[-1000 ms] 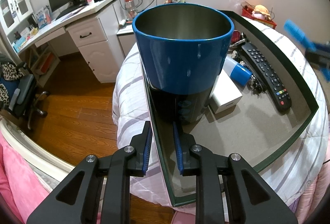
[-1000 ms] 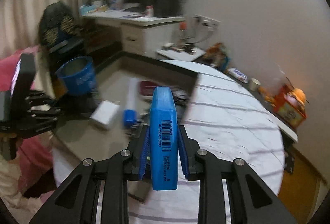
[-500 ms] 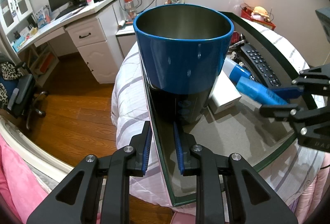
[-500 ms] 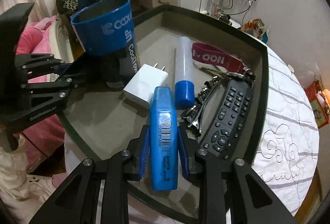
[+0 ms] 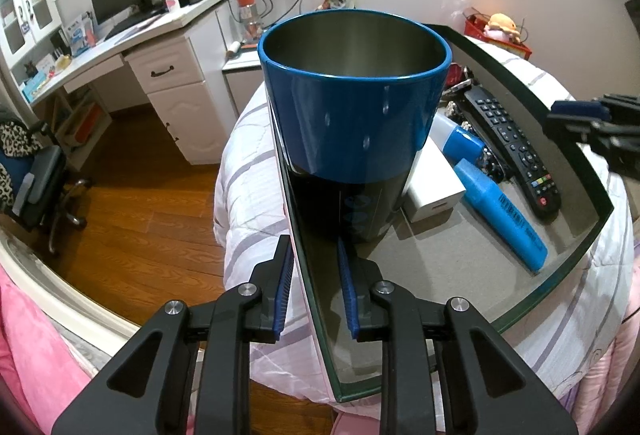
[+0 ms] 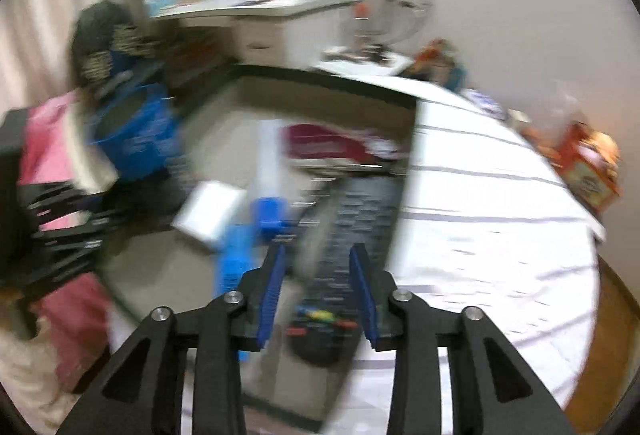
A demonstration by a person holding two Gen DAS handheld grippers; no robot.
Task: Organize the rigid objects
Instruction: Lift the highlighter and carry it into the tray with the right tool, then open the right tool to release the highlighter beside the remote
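Note:
A dark green tray (image 5: 592, 231) lies on the striped bed. My left gripper (image 5: 314, 287) is shut on the tray's left wall, one finger on each side. A blue steel cup (image 5: 352, 115) stands in the tray just ahead of it. A flat blue box (image 5: 500, 211) lies in the tray beside a white charger (image 5: 434, 191), a blue-capped tube (image 5: 456, 139) and a black remote (image 5: 516, 151). My right gripper (image 6: 318, 295) is open and empty above the remote (image 6: 344, 235); it shows at the right edge of the left wrist view (image 5: 596, 127). The right wrist view is blurred.
A white desk (image 5: 160, 51) with a monitor stands to the far left, with a wooden floor (image 5: 132, 227) below. A red band (image 6: 332, 147) and dark clips lie at the tray's back. A red basket (image 5: 500, 35) sits beyond the bed.
My right gripper let go of the blue box, which now lies in the tray, and pulled back to the right with jaws open. The left gripper has not moved.

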